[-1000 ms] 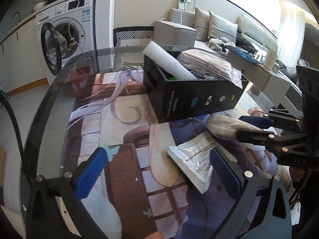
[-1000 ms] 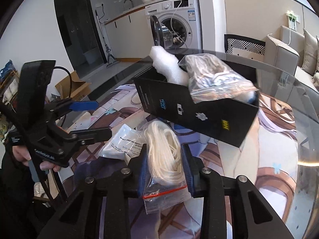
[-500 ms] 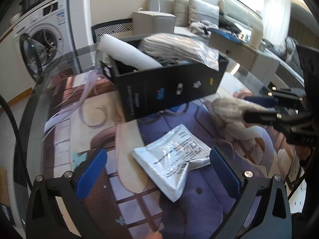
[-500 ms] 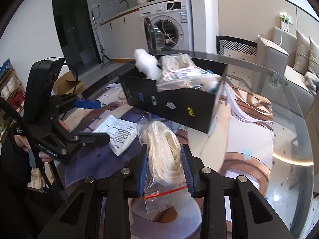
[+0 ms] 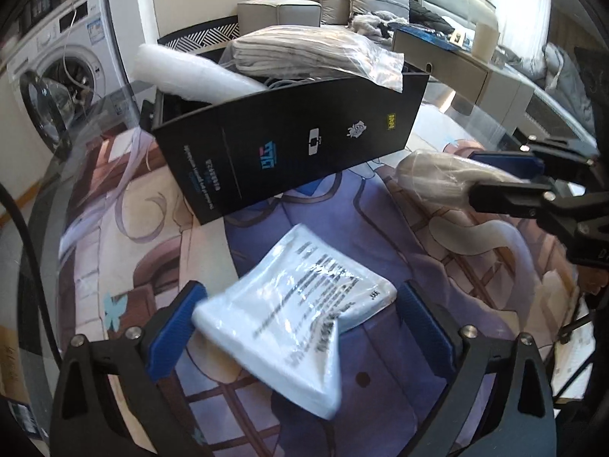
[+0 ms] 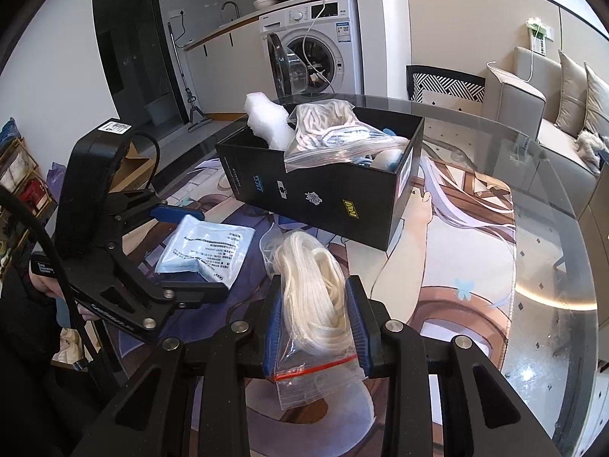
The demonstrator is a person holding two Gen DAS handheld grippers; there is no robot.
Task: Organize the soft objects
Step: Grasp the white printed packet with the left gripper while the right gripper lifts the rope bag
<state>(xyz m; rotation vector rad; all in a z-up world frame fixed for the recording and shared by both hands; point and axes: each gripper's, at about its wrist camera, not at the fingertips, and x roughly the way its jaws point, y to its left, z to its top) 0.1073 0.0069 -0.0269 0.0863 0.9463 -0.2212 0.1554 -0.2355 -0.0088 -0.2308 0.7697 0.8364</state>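
Nearest, the right tool clamps a bagged rope coil, lifted for boxing. The left tool, jaws wide but just narrowing, straddles the white packet on the worktop. Beyond stands the part-filled black box.

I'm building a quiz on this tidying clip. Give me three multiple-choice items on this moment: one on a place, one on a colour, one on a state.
1. Where is the flat white packet?
A. in the box
B. on the mat between the left gripper's fingers
C. on the sofa

2. What colour is the box?
A. black
B. red
C. white

3. How is the right gripper?
A. open, empty
B. shut on the bagged rope
C. shut on the packet

Answers:
1 B, it lies flat between the blue pads.
2 A, its walls are black.
3 B, the pads squeeze the bag.
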